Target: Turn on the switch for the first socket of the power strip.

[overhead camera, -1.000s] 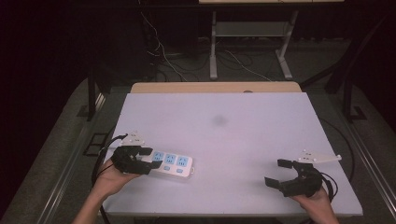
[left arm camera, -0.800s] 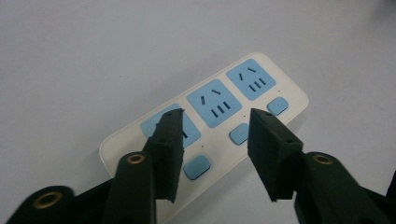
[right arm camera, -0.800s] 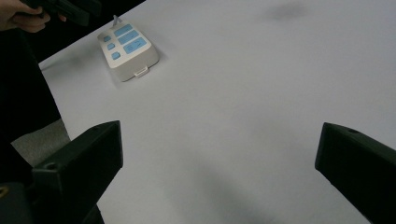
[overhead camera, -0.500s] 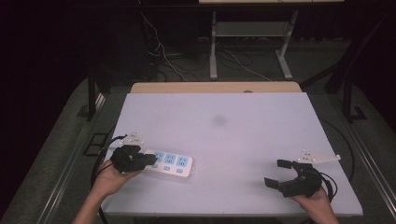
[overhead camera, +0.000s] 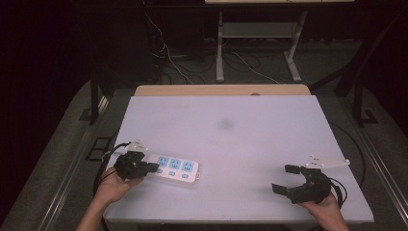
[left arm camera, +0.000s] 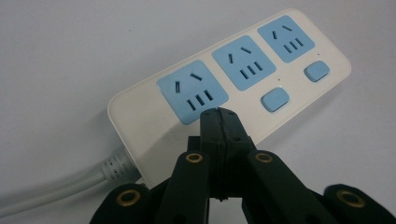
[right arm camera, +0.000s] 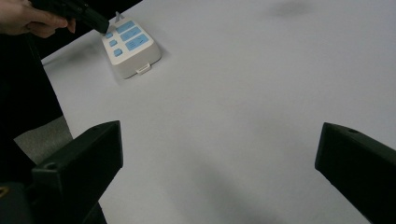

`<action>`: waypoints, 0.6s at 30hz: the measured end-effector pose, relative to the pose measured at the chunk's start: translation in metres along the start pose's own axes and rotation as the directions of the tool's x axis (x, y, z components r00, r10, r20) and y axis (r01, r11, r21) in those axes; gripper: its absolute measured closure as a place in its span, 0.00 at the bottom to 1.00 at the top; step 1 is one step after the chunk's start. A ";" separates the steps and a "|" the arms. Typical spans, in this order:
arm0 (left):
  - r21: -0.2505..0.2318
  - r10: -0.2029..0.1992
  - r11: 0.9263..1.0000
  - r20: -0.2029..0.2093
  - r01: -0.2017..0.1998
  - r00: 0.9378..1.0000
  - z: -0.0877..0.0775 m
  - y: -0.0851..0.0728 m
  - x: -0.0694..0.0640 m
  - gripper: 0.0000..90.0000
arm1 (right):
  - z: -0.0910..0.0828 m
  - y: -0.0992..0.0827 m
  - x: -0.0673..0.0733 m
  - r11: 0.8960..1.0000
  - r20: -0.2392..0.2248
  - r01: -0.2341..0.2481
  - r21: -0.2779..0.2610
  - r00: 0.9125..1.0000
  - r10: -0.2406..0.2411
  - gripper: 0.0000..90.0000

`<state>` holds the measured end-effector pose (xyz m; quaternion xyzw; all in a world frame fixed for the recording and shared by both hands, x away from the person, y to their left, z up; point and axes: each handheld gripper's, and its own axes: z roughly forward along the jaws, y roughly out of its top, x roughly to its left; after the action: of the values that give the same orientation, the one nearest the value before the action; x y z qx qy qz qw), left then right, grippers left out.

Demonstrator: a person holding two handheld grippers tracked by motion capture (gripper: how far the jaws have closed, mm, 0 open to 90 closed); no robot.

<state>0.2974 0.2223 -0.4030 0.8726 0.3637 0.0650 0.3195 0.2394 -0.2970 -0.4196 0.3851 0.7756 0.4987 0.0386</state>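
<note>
Where the white table [overhead camera: 226, 144] reaches toward the lower left of the high view, a power strip [overhead camera: 174, 168] lies flat on it. It is a white, rounded bar with three light-blue socket faces in a row and small blue buttons along one long side, one beside each socket it seems; in the left gripper view the nearest is hidden by the jaws. A thick white cord [left arm camera: 51, 186] leaves its end at the lower left of that view. In the high view its long axis runs left to right, tilting slightly down toward the right, with the cord end toward the left gripper [overhead camera: 150, 167].

That gripper's jaws are pressed together with nothing between them, their tips over the strip's near end by the first socket. At the lower right of the high view, the right gripper [overhead camera: 287, 178] sits well apart from the strip, its jaws spread wide and empty.
</note>
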 end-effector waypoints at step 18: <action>0.004 -0.001 1.000 0.003 0.001 1.000 0.003 0.002 0.000 0.99 | 0.000 0.000 0.000 1.000 0.000 0.000 0.000 1.000 0.000 0.01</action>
<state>0.2991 0.2200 -0.4041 0.8730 0.3639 0.0630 0.3184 0.2395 -0.2973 -0.4197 0.3850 0.7756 0.4987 0.0386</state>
